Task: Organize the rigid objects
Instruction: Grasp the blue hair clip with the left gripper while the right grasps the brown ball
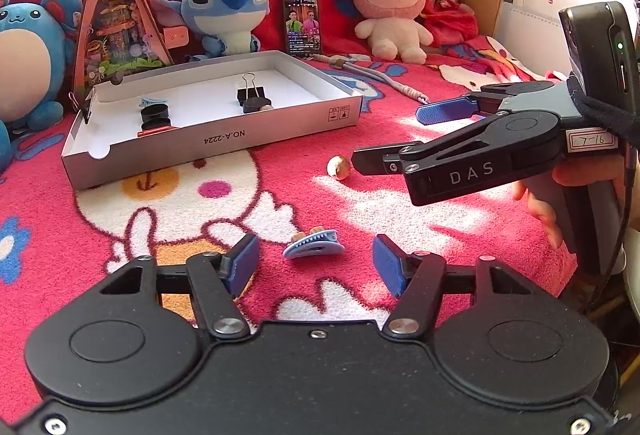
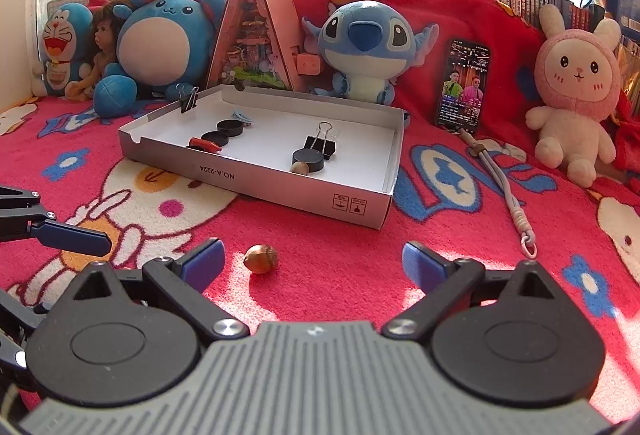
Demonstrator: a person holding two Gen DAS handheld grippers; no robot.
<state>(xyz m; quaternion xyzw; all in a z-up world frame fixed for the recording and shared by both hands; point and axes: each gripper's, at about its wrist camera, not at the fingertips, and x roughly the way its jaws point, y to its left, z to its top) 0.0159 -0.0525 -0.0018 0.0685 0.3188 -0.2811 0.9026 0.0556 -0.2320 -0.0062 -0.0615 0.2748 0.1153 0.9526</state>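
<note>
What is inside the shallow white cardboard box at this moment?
Inside the shallow white cardboard box: two black round discs, a third black disc beside a brown hazelnut, a black binder clip, a red piece and a pale blue hair clip. The near wall hides the floor behind it.

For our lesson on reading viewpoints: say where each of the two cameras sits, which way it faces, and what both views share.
Left wrist: sits on the left claw, looking forward and down over the red blanket at a blue hair clip; the right claw and a hand show at right.
Right wrist: sits on the right claw, facing a hazelnut and the white box; one of the left claw's fingers enters at left.
Shared: box, hazelnut, phone, blue plush, pink rabbit.
</note>
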